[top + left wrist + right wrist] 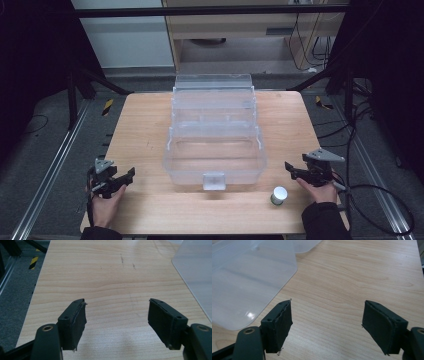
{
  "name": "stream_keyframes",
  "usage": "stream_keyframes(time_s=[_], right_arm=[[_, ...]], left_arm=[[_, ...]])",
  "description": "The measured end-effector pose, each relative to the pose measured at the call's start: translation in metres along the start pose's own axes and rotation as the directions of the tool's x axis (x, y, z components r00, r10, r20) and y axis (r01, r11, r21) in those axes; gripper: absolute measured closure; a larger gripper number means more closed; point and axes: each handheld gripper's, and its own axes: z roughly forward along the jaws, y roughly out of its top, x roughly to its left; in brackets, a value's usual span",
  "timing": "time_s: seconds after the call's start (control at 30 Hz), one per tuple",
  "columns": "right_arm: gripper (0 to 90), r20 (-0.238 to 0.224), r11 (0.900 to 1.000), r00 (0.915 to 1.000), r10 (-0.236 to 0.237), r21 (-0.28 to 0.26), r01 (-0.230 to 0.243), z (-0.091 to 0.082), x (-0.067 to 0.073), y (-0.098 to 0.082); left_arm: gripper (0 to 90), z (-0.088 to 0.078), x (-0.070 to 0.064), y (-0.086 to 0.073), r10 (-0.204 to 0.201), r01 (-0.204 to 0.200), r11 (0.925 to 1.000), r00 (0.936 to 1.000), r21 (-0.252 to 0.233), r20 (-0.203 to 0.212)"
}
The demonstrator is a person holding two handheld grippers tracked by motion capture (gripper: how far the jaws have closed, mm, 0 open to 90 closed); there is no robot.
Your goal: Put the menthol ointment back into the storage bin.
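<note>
A clear plastic tiered box (215,132) stands open in the middle of the wooden table (145,125), its trays stepped back and a latch (214,180) at its front. A small white-capped green container (279,195) stands near the front edge, right of the box. My left gripper (131,175) rests at the front left, open, with bare wood between its pads (75,321). My right gripper (290,168) sits at the front right, open, just behind the small container; its pads (278,322) frame bare wood, with the box wall (249,282) to their left.
The table's left and right edges drop to grey floor with metal rails (55,165). Black frame bars (100,80) and cables (350,125) lie beyond the table. Open wood lies left of the box (112,277) and along the front.
</note>
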Motion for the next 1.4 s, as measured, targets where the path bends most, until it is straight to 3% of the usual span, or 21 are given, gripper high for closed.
stream_keyframes(time_s=[0.17,0.33,0.43,0.53,0.67,0.7,0.73,0.77,0.8,0.83,0.9,0.93,1.03,1.07,1.1,1.13,1.17,1.2,1.23,1.33,1.4], right_arm=[[27.7,-0.006,0.999,0.9992,-0.039,0.021,0.039,-0.007,-0.002,0.004],[31.3,-0.036,0.997,0.9986,-0.04,0.059,0.042,-0.012,0.0,0.012],[31.9,-0.047,0.993,0.9958,-0.078,0.09,0.082,-0.016,0.001,0.02],[32.3,-0.087,0.989,0.9916,-0.097,0.106,0.106,-0.021,0.001,0.031],[32.0,-0.115,0.974,0.9797,-0.164,0.138,0.179,-0.026,0.002,0.049],[31.3,-0.149,0.967,0.9717,-0.183,0.151,0.206,-0.028,0.003,0.059],[31.3,-0.149,0.967,0.9717,-0.183,0.151,0.206,-0.028,0.003,0.059],[30.4,-0.171,0.956,0.9624,-0.211,0.171,0.24,-0.029,0.005,0.067],[30.4,-0.171,0.956,0.9624,-0.211,0.171,0.24,-0.029,0.005,0.067],[30.1,-0.203,0.942,0.9512,-0.233,0.195,0.272,-0.03,0.008,0.075],[29.6,-0.212,0.936,0.9453,-0.248,0.198,0.29,-0.03,0.009,0.077],[29.5,-0.252,0.918,0.9264,-0.279,0.214,0.335,-0.032,0.013,0.083],[29.2,-0.277,0.904,0.9154,-0.292,0.231,0.359,-0.033,0.017,0.087],[29.2,-0.291,0.895,0.9076,-0.303,0.24,0.376,-0.034,0.019,0.09],[29.1,-0.319,0.875,0.8868,-0.334,0.244,0.418,-0.035,0.023,0.094],[29.1,-0.327,0.867,0.8796,-0.346,0.246,0.433,-0.035,0.025,0.095],[29.1,-0.327,0.867,0.8796,-0.346,0.246,0.433,-0.035,0.025,0.095],[29.2,-0.361,0.833,0.8491,-0.386,0.259,0.489,-0.036,0.031,0.097],[29.2,-0.361,0.833,0.8491,-0.386,0.259,0.489,-0.036,0.031,0.097],[29.5,-0.408,0.803,0.8201,-0.401,0.274,0.529,-0.038,0.038,0.101],[29.9,-0.426,0.788,0.8091,-0.405,0.286,0.545,-0.038,0.041,0.102]], left_arm=[[29.9,0.001,-0.004,-0.001,0.018,-0.018,0.9998,0.9998,0.006,0.014],[29.1,0.004,-0.006,-0.002,0.018,-0.019,0.9996,0.9994,0.023,0.03],[28.4,0.004,-0.009,-0.001,0.032,-0.033,0.9992,0.9989,0.022,0.033],[28.1,0.004,-0.011,-0.002,0.038,-0.039,0.9988,0.9986,0.029,0.037],[28.0,0.004,-0.011,-0.002,0.039,-0.04,0.9988,0.9984,0.029,0.04],[28.0,0.004,-0.011,-0.002,0.042,-0.043,0.9986,0.9982,0.029,0.042],[28.0,0.004,-0.011,-0.002,0.042,-0.043,0.9986,0.9982,0.029,0.042],[28.0,0.003,-0.011,-0.002,0.044,-0.045,0.9986,0.9981,0.027,0.044],[28.0,0.003,-0.011,-0.002,0.044,-0.045,0.9986,0.9981,0.027,0.044],[28.0,0.003,-0.011,-0.002,0.045,-0.047,0.9986,0.998,0.025,0.044],[28.0,0.004,-0.011,-0.002,0.048,-0.049,0.9984,0.998,0.029,0.043],[28.0,0.004,-0.011,-0.002,0.048,-0.05,0.9983,0.9979,0.032,0.043],[28.0,0.004,-0.011,-0.002,0.05,-0.051,0.9981,0.9977,0.033,0.045],[28.0,0.004,-0.011,-0.002,0.053,-0.054,0.998,0.9976,0.033,0.045],[28.0,0.004,-0.011,-0.002,0.058,-0.06,0.9975,0.997,0.037,0.051],[27.8,0.005,-0.011,-0.002,0.064,-0.066,0.9971,0.9966,0.039,0.051],[27.8,0.005,-0.011,-0.002,0.064,-0.066,0.9971,0.9966,0.039,0.051],[27.8,0.005,-0.012,-0.003,0.066,-0.068,0.9969,0.9965,0.04,0.05],[27.8,0.005,-0.013,-0.003,0.071,-0.073,0.9965,0.9962,0.041,0.049],[27.7,0.006,-0.014,-0.003,0.078,-0.08,0.9958,0.9957,0.044,0.049],[27.8,0.006,-0.014,-0.003,0.078,-0.08,0.9958,0.9957,0.045,0.05]])
